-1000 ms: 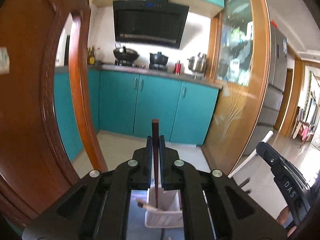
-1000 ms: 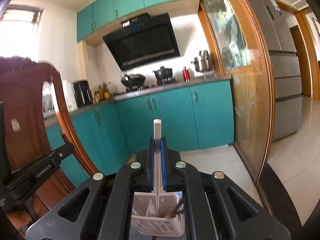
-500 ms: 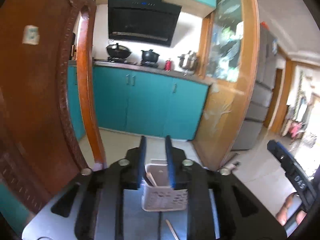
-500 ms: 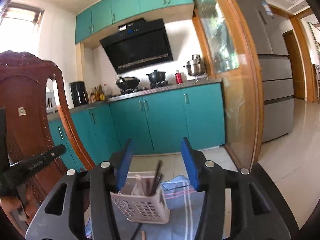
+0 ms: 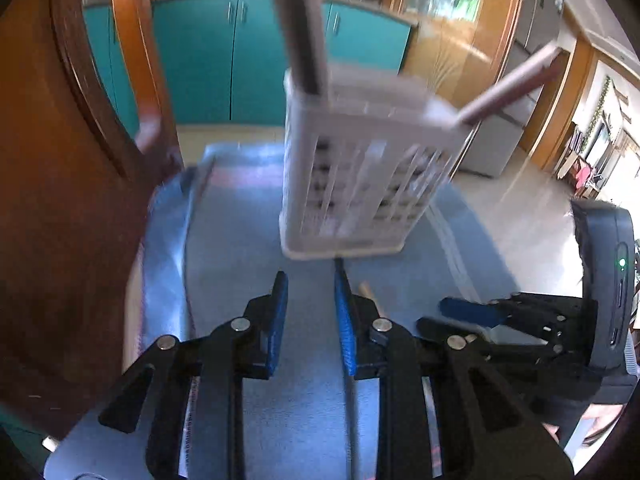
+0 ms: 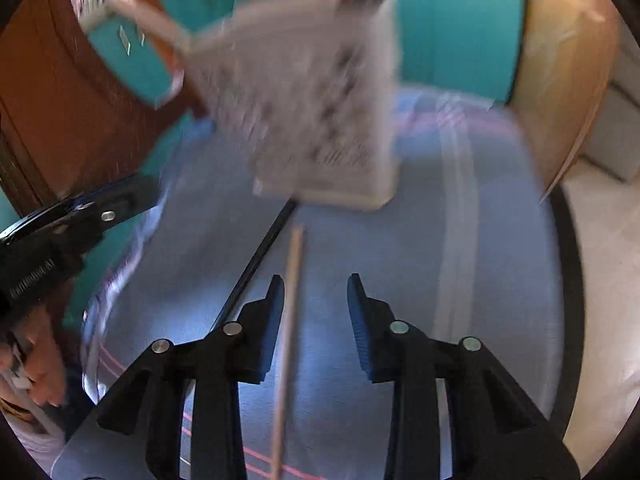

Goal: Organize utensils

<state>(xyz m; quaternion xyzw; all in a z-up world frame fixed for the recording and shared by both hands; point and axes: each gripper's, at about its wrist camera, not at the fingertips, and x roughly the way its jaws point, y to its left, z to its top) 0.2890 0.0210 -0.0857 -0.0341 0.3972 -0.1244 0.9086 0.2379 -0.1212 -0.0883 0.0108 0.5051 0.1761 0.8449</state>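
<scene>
On a blue striped cloth [image 6: 400, 280] before teal kitchen cabinets, both grippers — left gripper [image 5: 310, 284] and right gripper [image 6: 316, 280] — gape empty, the pale wooden chopstick [image 6: 290, 300] lying lengthwise by the right's inner finger, pointing toward the white slotted plastic basket [image 5: 360, 184].

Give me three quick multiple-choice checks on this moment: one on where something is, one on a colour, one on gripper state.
1. Where does the light wooden chopstick lie?
A. in the basket
B. flat on the cloth, in front of the basket
C. in the right gripper's grip

2. What colour is the cloth?
A. blue
B. green
C. red

3. What state is the left gripper in?
A. shut on a chopstick
B. shut on nothing
C. open, holding nothing

Answers: 1 B, it lies flat before the white basket. 2 A, the cloth is blue. 3 C, its jaws stand apart with only cloth between them.
</scene>
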